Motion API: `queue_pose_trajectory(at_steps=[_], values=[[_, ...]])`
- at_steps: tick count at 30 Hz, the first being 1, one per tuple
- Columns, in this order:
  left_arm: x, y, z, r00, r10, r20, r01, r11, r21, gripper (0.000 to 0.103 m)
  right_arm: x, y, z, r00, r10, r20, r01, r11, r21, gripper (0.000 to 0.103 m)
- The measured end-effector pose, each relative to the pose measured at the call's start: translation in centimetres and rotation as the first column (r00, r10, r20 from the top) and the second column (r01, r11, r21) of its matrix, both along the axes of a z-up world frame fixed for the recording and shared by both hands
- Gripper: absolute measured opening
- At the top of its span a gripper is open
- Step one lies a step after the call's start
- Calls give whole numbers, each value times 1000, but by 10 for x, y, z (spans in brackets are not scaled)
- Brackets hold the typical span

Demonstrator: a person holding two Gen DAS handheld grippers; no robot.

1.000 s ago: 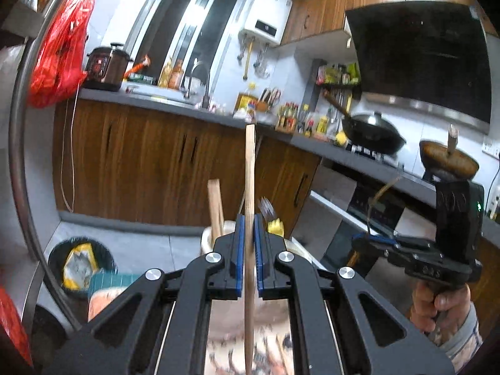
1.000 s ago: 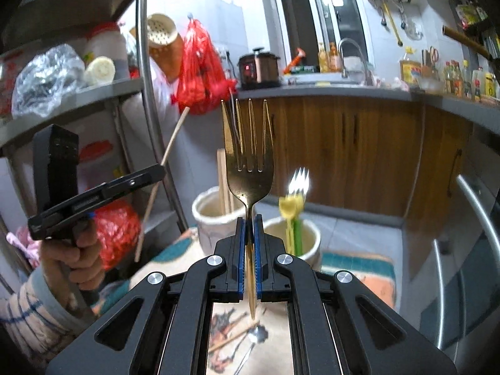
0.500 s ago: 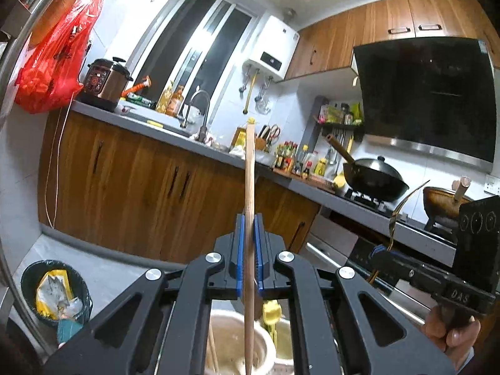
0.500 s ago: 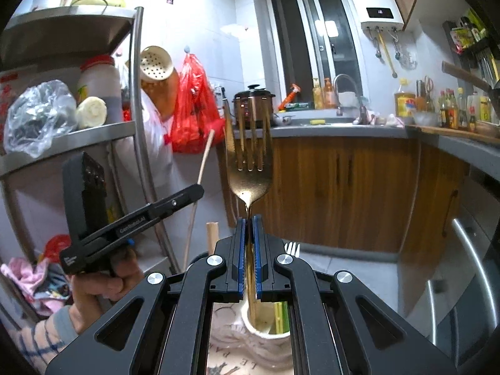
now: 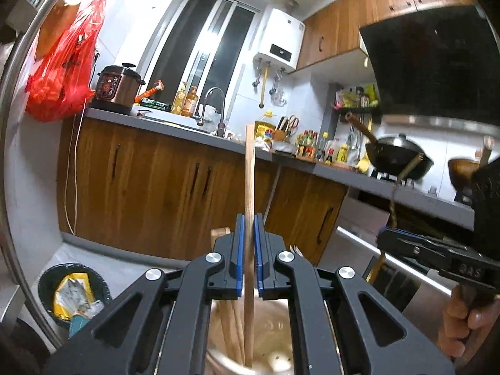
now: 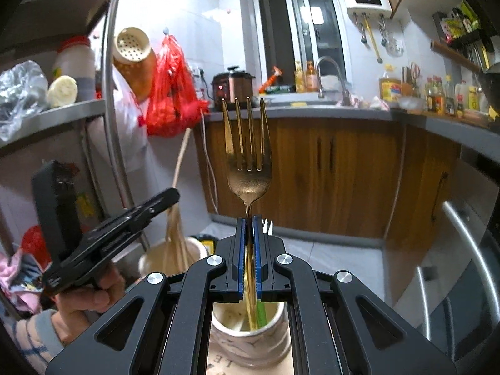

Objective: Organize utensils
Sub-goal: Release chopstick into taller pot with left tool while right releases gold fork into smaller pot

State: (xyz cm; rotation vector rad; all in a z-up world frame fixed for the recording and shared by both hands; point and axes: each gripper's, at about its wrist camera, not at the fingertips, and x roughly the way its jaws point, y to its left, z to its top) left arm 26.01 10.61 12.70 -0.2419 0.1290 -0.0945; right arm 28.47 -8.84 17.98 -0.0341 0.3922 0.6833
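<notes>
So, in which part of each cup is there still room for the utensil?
Left cup: free to the right of the chopsticks bunched at its left wall. Right cup: free at left; the green handle crowds the right.

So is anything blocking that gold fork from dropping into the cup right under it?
Nothing visible blocks it. The fork, clamped in the right gripper, hangs handle-down over the open cup. A green-handled utensil already stands inside, leaving room beside it.
</notes>
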Motion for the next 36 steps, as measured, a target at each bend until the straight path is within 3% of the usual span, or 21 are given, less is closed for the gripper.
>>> queue_pose_trajectory(at_steps=[13,25,36], values=[[-14,-13,-21,991,102,-87,-90,988,127,6,18,16,-42,994,8,-107,-14,998,-54,6],[-12,-15,-20,987,116,-109,-101,986,129,8,26,17,-49,992,-3,-127,1,1000,-16,6],[-31,-15,-11,994,83,-74,-74,990,117,50,13,16,-49,994,6,-109,-9,999,-30,21]])
